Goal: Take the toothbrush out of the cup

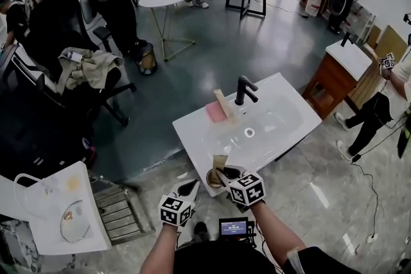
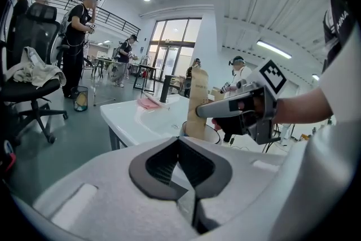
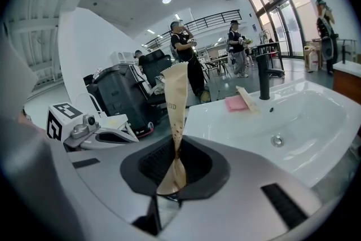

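toothbrush [image 3: 175, 101], wrapped in a tan paper sleeve, stands nearly upright in the cup [image 1: 214, 179] at the near left corner of the white basin [image 1: 192, 131]. the right gripper [image 3: 172, 178] has its jaws drawn in on the sleeve: in the right gripper view the paper is pinched flat and twisted between the dark pads. from the left gripper view, that hold sits above the cup's rim, about midway up the sleeve. the left gripper [image 2: 181, 163] hangs just beside the cup on the near side, its jaws together with nothing between them.

the brush looks very light, so weight should be no trouble. the paper is the weak point, i judge: thin, soft and easily crushed. a hold on paper alone could let the stiff handle slide inside or tear the wrap. the firm handle inside the sleeve is the better place for the pads, with only modest pressure. the cup also looks light and sits close to the basin's edge, so a straight upward pull seems safest. a sideways drag could tip it.
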`<state>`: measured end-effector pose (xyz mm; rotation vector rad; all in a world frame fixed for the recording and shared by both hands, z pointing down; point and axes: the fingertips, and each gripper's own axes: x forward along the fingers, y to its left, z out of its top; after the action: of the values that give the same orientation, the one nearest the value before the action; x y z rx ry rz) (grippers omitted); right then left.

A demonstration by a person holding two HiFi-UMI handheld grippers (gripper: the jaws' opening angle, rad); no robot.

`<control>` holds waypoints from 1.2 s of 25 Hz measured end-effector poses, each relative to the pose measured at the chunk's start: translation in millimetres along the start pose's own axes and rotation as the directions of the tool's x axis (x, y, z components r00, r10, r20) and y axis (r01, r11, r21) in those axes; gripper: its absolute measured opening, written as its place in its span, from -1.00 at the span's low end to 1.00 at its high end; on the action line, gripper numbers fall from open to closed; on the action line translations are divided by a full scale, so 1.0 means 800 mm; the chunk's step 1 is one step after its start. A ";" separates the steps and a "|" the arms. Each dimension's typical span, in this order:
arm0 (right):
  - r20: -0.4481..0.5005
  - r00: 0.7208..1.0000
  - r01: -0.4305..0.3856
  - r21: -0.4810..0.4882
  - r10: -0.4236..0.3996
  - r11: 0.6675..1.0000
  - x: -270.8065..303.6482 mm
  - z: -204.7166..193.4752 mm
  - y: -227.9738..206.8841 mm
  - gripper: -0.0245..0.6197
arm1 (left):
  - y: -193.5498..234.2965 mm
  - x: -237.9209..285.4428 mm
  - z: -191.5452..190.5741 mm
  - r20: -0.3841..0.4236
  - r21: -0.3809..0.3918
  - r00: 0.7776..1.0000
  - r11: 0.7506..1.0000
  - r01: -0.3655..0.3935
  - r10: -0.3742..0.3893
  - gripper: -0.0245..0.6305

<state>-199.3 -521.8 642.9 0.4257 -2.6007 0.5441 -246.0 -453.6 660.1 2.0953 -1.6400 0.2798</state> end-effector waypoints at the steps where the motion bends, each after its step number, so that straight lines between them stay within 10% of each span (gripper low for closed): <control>1: 0.005 1.000 -0.002 0.001 0.002 1.000 -0.002 0.001 0.002 -0.80 | -0.001 -0.001 0.000 0.002 0.001 1.000 1.000 0.000 0.000 -0.89; 30: 0.291 0.950 0.101 0.064 -0.115 0.993 -0.116 0.102 0.014 -0.80 | -0.048 -0.021 0.026 0.047 0.097 0.995 0.992 0.085 -0.090 -0.89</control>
<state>-153.4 -529.3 527.7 0.7101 -2.8289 0.5430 -216.1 -441.6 625.7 2.2564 -1.5870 0.2819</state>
